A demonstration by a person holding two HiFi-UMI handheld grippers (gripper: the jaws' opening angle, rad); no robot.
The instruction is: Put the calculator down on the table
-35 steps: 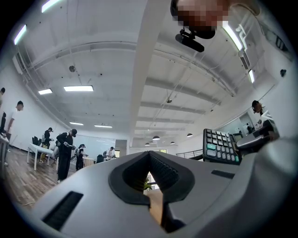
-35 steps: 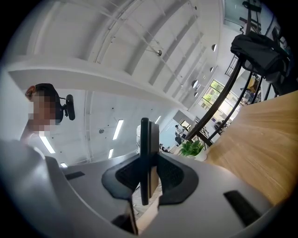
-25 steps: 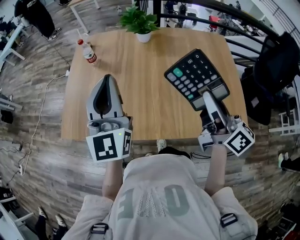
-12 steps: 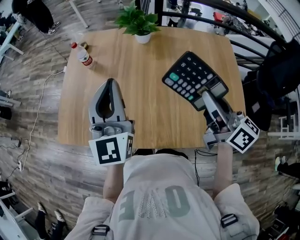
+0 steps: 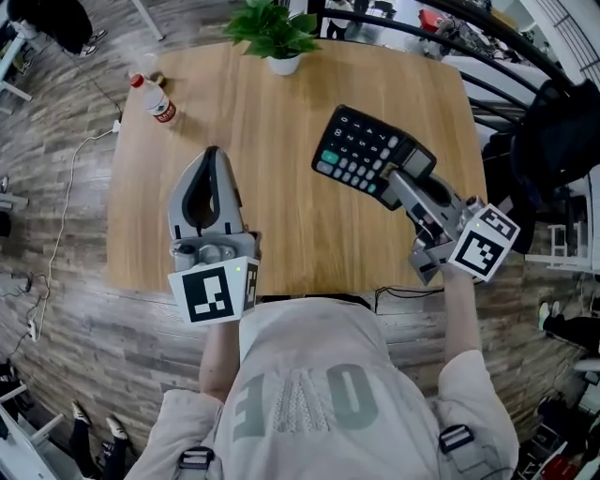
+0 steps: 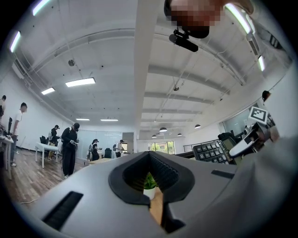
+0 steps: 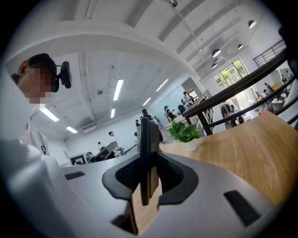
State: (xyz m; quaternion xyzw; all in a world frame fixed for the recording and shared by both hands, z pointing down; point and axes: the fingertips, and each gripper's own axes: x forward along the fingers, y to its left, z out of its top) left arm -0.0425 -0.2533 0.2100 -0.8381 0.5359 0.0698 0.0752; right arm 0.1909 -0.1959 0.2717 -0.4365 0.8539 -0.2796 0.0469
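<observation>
Above the right half of the table (image 5: 281,225), the right gripper (image 5: 401,183) pinched the calculator (image 5: 366,150) by its display end; over the last second it had swung the keypad leftward and lower, flatter to the wood but seemingly not resting yet. The left gripper (image 5: 208,161), pressed together and empty, hovered near-left

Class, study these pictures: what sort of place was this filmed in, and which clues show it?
Probably a large open-plan office or lab: people stand among desks under ceiling strip lights, and a metal railing runs past the wooden table with its potted plant.
</observation>
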